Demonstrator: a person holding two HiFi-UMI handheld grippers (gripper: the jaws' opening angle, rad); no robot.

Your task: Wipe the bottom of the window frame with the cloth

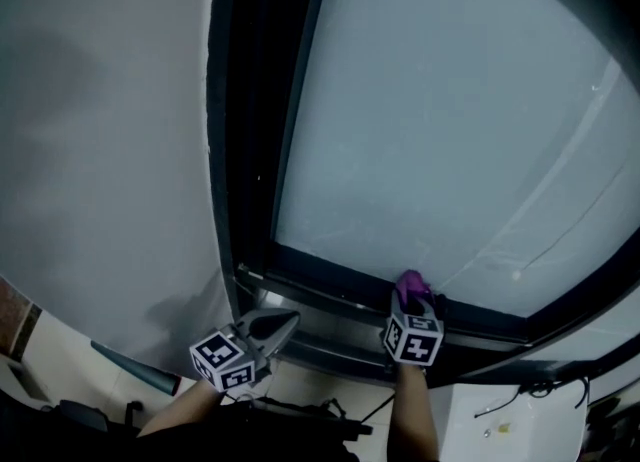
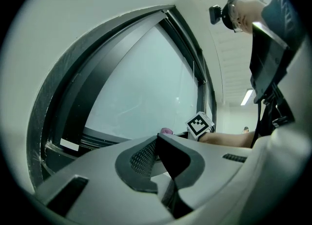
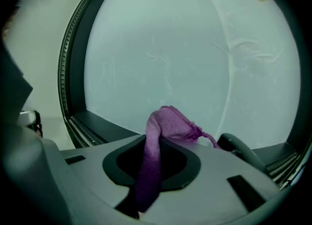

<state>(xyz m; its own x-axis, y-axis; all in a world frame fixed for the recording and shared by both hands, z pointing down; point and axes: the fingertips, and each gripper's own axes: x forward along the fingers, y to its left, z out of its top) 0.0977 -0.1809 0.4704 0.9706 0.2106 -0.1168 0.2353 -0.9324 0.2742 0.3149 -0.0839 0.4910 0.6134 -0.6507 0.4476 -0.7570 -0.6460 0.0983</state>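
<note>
Plainly the wiping is at hand, though how much of it is done cannot be read off: the right gripper [image 3: 155, 146] has its jaws clamped on the purple cloth [image 3: 168, 124], a strip of it running down between the fingers and a bunched fold standing out just past the fingertips. In the head view that fold sits at the bottom rail of the window frame [image 1: 320, 288], close under the glass pane [image 1: 450, 120] (whether it truly presses on the rail or only hangs just above it, no view settles). The rail looks equally dark to either side of the fingertips, with no streak or cleaner band to mark a stretch already covered, so I would judge most of the length still to be wiped, both toward the left corner and off to the right. The left gripper [image 1: 280, 322] is pinched shut on nothing, its fingertips pointing at the same rail, well to the left of the cloth and not touching it.
</note>
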